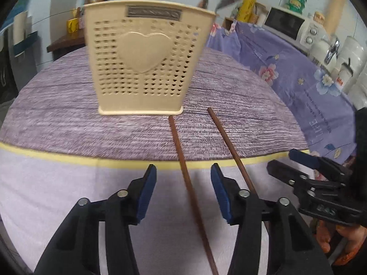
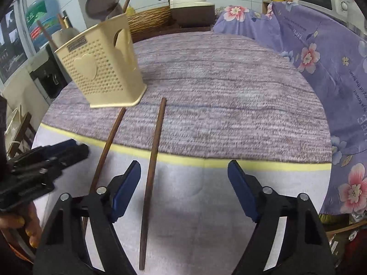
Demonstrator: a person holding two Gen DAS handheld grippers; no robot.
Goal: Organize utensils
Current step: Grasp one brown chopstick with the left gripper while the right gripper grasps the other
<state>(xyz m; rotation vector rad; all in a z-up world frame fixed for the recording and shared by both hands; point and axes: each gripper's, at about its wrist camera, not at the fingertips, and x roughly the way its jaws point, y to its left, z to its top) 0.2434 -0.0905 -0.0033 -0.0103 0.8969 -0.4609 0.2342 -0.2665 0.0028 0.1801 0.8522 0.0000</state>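
A: Left wrist view: left tool (image 1: pixel 183 178) gapes wide, empty, straddling the left chopstick (image 1: pixel 188 181), which runs lengthwise away toward the holder (image 1: pixel 146 57) on the bench (image 1: pixel 57 105).

B: Right tool (image 2: pixel 184 175) is equally open and empty; the right chopstick (image 2: pixel 152 174) lies between its fingers, near the left one.

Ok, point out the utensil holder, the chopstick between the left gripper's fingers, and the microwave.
utensil holder (image 1: pixel 144 52), left wrist view, raised heart on its front.
chopstick (image 1: pixel 183 167), left wrist view, mid-shaft.
microwave (image 1: pixel 284 23), left wrist view, dark door.
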